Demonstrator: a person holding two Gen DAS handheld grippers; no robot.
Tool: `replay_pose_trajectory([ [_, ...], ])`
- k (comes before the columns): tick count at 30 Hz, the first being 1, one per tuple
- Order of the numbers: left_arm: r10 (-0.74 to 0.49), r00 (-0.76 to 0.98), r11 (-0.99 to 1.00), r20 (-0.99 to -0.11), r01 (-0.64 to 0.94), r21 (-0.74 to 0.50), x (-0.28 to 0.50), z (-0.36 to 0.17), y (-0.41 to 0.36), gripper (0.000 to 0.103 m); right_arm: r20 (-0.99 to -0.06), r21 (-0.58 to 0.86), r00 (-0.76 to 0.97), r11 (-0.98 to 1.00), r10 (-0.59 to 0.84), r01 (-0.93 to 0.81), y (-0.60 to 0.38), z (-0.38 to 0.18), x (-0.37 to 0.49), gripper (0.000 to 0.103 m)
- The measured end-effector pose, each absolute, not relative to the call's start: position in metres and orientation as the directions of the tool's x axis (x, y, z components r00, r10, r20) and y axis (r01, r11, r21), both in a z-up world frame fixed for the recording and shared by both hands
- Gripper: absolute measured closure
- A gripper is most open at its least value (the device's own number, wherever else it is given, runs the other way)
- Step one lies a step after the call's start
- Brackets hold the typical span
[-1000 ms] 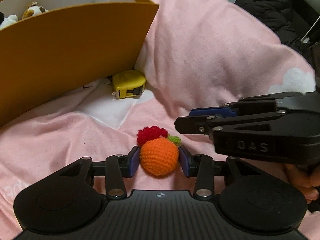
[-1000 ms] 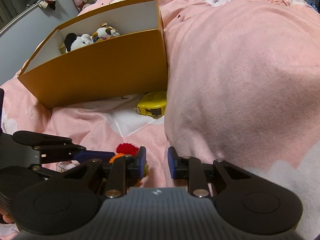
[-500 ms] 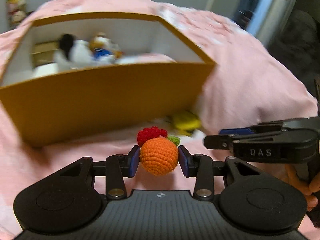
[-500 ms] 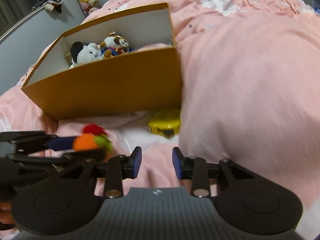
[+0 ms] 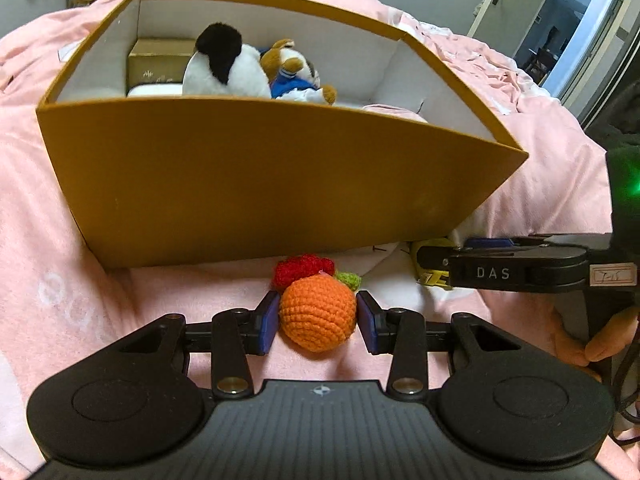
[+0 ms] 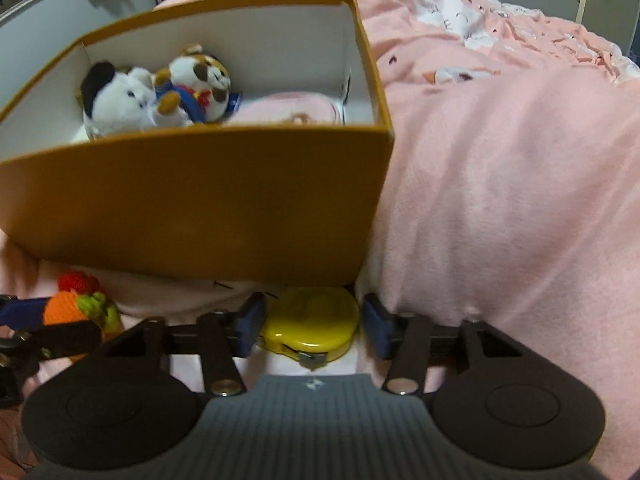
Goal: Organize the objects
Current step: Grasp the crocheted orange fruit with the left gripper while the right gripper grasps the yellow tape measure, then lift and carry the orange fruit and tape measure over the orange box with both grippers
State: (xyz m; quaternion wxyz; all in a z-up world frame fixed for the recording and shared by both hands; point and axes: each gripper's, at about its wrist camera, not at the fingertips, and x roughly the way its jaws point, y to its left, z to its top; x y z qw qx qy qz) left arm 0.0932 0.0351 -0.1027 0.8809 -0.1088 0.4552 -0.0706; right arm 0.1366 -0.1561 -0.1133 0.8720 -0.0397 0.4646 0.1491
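My left gripper (image 5: 318, 316) is shut on an orange crocheted fruit (image 5: 318, 314) with a red tuft and green leaf, held above the pink bedspread in front of the mustard box (image 5: 260, 184). The fruit also shows in the right wrist view (image 6: 76, 304). My right gripper (image 6: 312, 326) is open, its fingers either side of a yellow tape measure (image 6: 312, 322) lying at the foot of the box (image 6: 200, 200). In the left wrist view the right gripper (image 5: 520, 270) partly hides the tape measure (image 5: 430, 276).
The box holds a black-and-white plush (image 5: 224, 66), a brown-and-white plush (image 5: 294, 68), a small cardboard carton (image 5: 160, 62) and a pink item (image 6: 292, 108). A raised hump of pink blanket (image 6: 500, 200) lies right of the box. A doorway (image 5: 560, 28) is far right.
My left gripper has lifted the fruit and moved toward the box. My right gripper has moved forward and down and opened wider around the tape measure.
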Motion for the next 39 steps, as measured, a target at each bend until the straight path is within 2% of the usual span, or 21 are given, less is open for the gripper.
replay_pose_trajectory([
  [7,-0.235,0.558,0.962,-0.796,0.018,-0.272,0.097,-0.109,0.039,0.057,-0.846,0.093,0.48,0.951,0.231,-0.294,-0.154,-0.132,0.146,0.04],
  [14,-0.235,0.555,0.963,-0.798,0.022,-0.268,0.098,-0.11,0.038,0.057,-0.847,0.088,0.476,0.945,0.238,-0.316,-0.153,-0.126,0.137,0.044],
  [20,-0.227,0.542,0.968,-0.809,0.038,-0.247,0.098,-0.109,0.036,0.057,-0.851,0.15,0.421,0.914,0.313,-0.377,-0.148,-0.113,0.115,0.044],
  [29,-0.317,0.552,0.946,-0.771,0.127,-0.298,0.084,-0.078,0.031,0.057,-0.805,0.199,0.443,0.884,0.394,-0.424,-0.158,-0.063,0.075,0.045],
  [39,-0.417,0.632,0.906,-0.653,0.229,-0.356,0.074,-0.011,0.022,0.057,-0.685,0.124,0.586,0.861,0.434,-0.493,-0.176,0.014,0.059,0.045],
])
